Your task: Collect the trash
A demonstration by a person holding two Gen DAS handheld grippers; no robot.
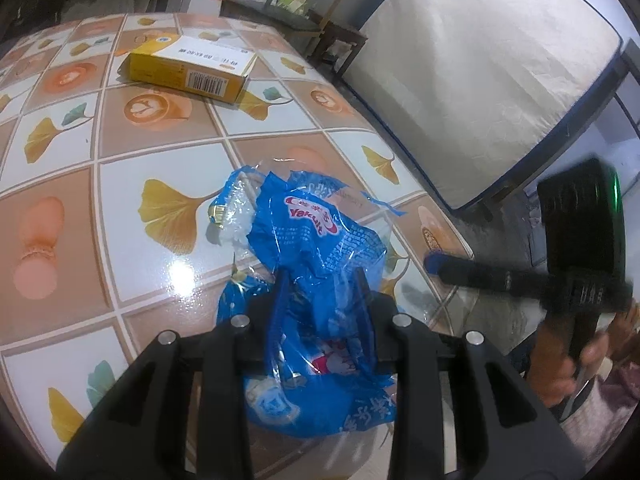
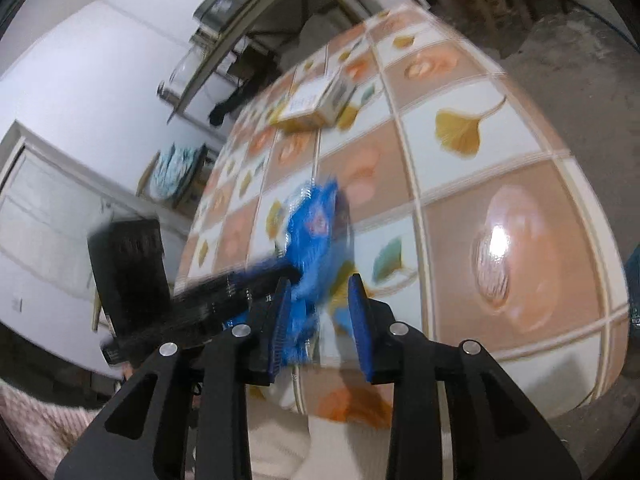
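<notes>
A crumpled blue plastic wrapper (image 1: 320, 236) with red-and-white print lies on the tiled-pattern table (image 1: 160, 128). My left gripper (image 1: 322, 280) is shut on its near part, and plastic bulges out between and below the fingers. In the blurred right wrist view the same wrapper (image 2: 316, 224) rests against the left pad of my right gripper (image 2: 320, 304), whose jaws stand apart with a gap to the other pad. My left gripper (image 2: 292, 274) reaches in from the left there. A yellow-and-white carton (image 1: 188, 68) lies flat farther back on the table (image 2: 480, 160); the carton (image 2: 316, 106) looks blurred.
My right gripper (image 1: 436, 266) and the hand holding it (image 1: 560, 360) hover at the table's right edge. A white mattress (image 1: 480, 60) leans beyond that edge. A wooden chair (image 1: 316, 8) stands behind the table. A cluttered shelf (image 2: 240, 40) runs along the wall.
</notes>
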